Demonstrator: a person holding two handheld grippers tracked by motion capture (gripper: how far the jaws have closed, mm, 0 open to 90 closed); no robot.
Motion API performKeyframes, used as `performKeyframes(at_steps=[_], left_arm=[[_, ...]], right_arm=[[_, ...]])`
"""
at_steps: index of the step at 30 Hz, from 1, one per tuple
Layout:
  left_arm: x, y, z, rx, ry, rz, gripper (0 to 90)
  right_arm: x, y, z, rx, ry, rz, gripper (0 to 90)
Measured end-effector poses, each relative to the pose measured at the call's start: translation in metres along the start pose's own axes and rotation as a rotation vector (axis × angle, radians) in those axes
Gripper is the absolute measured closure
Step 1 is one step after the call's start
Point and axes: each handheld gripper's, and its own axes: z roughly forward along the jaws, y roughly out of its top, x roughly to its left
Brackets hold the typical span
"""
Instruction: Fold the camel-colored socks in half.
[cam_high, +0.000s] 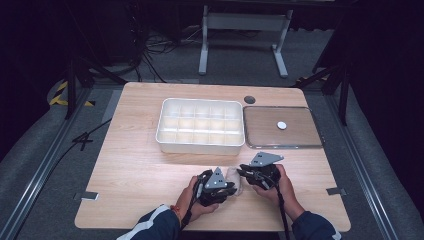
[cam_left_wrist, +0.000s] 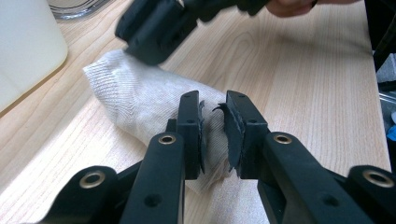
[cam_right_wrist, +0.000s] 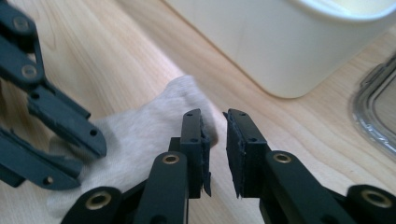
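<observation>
A pale knitted cloth (cam_high: 234, 181) lies crumpled on the wooden table (cam_high: 140, 165) between the two hand-held grippers. My left gripper (cam_high: 230, 189) comes at it from the left. In the left gripper view the left gripper (cam_left_wrist: 214, 122) stands over the cloth (cam_left_wrist: 135, 98), jaws nearly together with a fold bunched between the worn pads. My right gripper (cam_high: 242, 173) reaches in from the right. In the right gripper view the right gripper (cam_right_wrist: 217, 135) has a narrow gap showing bare wood, and its left jaw overlaps the tip of the cloth (cam_right_wrist: 140, 135). The right gripper's blurred tip (cam_left_wrist: 154, 28) rests at the cloth's far end.
A white compartment box (cam_high: 200, 143) stands just beyond the cloth, and its wall is close in the right gripper view (cam_right_wrist: 280, 46). To its right lies a metal-rimmed tray (cam_high: 282, 146) holding a small white disc (cam_high: 282, 125). A dark round cap (cam_high: 249, 99) sits at the back.
</observation>
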Motion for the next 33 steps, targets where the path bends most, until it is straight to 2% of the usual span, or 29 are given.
performKeyframes(at_steps=[1,3,4,5,6,7,8,10,12,13,14,16,18,21,24,26,27,32,33], left_arm=[[0.000,0.000,0.000,0.003,0.000,0.008,76.6],[0.000,0.000,0.001,-0.002,-0.005,-0.002,76.7],[0.001,0.000,0.000,0.000,-0.007,-0.003,76.8],[0.001,0.000,0.000,0.000,-0.007,-0.003,76.8],[0.000,0.000,0.001,-0.004,-0.008,-0.005,76.9],[0.000,0.000,0.001,-0.004,-0.008,-0.005,76.9],[0.000,0.000,0.001,-0.002,-0.005,-0.003,76.9],[0.000,0.001,0.002,-0.007,-0.007,0.006,77.1],[0.000,0.001,0.001,0.007,-0.012,0.010,77.4],[0.002,0.001,0.001,0.012,-0.013,0.024,77.5],[0.002,0.001,0.001,0.010,-0.016,0.019,77.6],[0.002,0.001,0.001,0.012,-0.016,0.020,77.8],[0.001,0.001,0.001,0.017,-0.011,0.020,78.1],[0.001,0.001,0.003,0.013,-0.004,0.042,78.2],[0.001,0.001,0.003,0.014,-0.004,0.048,78.2],[0.001,0.001,0.003,0.016,-0.005,0.047,78.2],[0.001,0.000,0.004,0.000,-0.009,0.032,78.3],[0.003,-0.001,0.004,-0.007,-0.019,0.020,78.6],[0.003,-0.001,0.005,-0.012,-0.017,0.022,78.6]], right_arm=[[-0.002,0.001,-0.002,-0.022,0.014,0.015,74.2],[-0.004,0.005,-0.009,-0.096,0.074,0.057,68.7],[-0.004,0.008,-0.012,-0.126,0.086,0.057,68.6],[-0.004,0.008,-0.012,-0.126,0.086,0.057,68.6],[0.002,0.014,-0.013,-0.149,0.095,0.027,70.2],[0.005,0.016,-0.010,-0.147,0.096,0.002,71.1],[0.005,0.016,-0.010,-0.147,0.096,0.002,71.1],[0.010,0.018,-0.001,-0.115,0.123,-0.029,73.4],[0.010,0.017,0.010,-0.074,0.153,-0.034,74.6],[0.009,0.014,0.016,-0.055,0.164,-0.035,75.4],[0.007,0.011,0.020,-0.039,0.156,-0.035,75.6],[0.003,0.008,0.022,-0.044,0.164,-0.020,75.6],[0.001,0.007,0.021,-0.036,0.144,-0.007,75.8],[0.000,0.005,0.021,-0.036,0.113,0.003,76.0],[-0.001,0.004,0.021,-0.042,0.085,0.000,77.1],[-0.002,0.003,0.020,-0.043,0.075,0.002,77.2],[-0.006,0.001,0.019,-0.037,0.054,0.018,77.5],[-0.012,0.000,0.017,-0.018,0.038,0.037,79.4],[-0.013,0.001,0.015,0.001,-0.001,0.028,82.4]])
